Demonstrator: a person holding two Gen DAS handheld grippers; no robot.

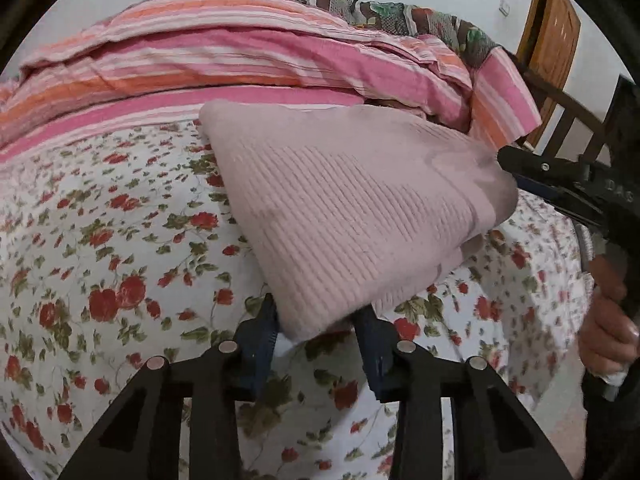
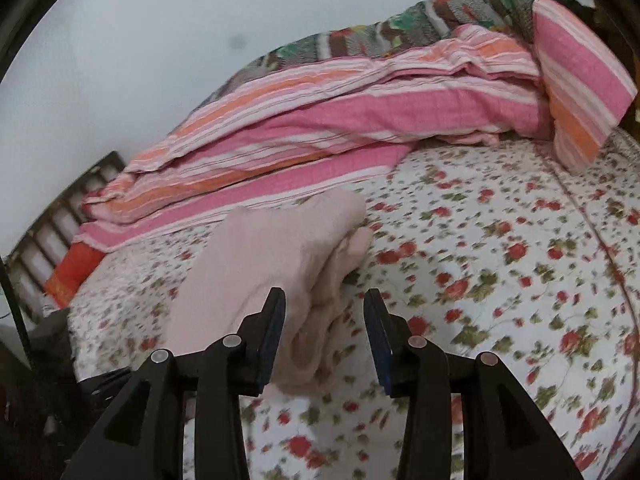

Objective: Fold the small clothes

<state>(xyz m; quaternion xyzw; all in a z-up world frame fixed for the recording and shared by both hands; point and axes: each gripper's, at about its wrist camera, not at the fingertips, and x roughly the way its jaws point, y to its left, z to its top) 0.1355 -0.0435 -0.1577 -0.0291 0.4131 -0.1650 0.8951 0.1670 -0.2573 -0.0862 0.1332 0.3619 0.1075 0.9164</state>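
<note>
A folded pale pink ribbed garment (image 1: pixel 340 208) lies on the flowered bedsheet (image 1: pixel 100 240). My left gripper (image 1: pixel 320 320) is open, its blue-padded fingers on either side of the garment's near corner. My right gripper (image 1: pixel 508 160) shows in the left wrist view at the garment's far right corner, held by a hand (image 1: pixel 608 320). In the right wrist view the same garment (image 2: pixel 272 272) lies ahead of my right gripper (image 2: pixel 324 300), which is open with a wide gap; the folded edge sits between and just past its fingers.
A rolled pink, orange and white striped quilt (image 1: pixel 240 60) lies along the back of the bed, with a dark flowered blanket (image 1: pixel 360 4) behind it. A wooden bed frame (image 1: pixel 560 120) and door (image 1: pixel 556 32) stand at the right. White wall (image 2: pixel 160 40) behind.
</note>
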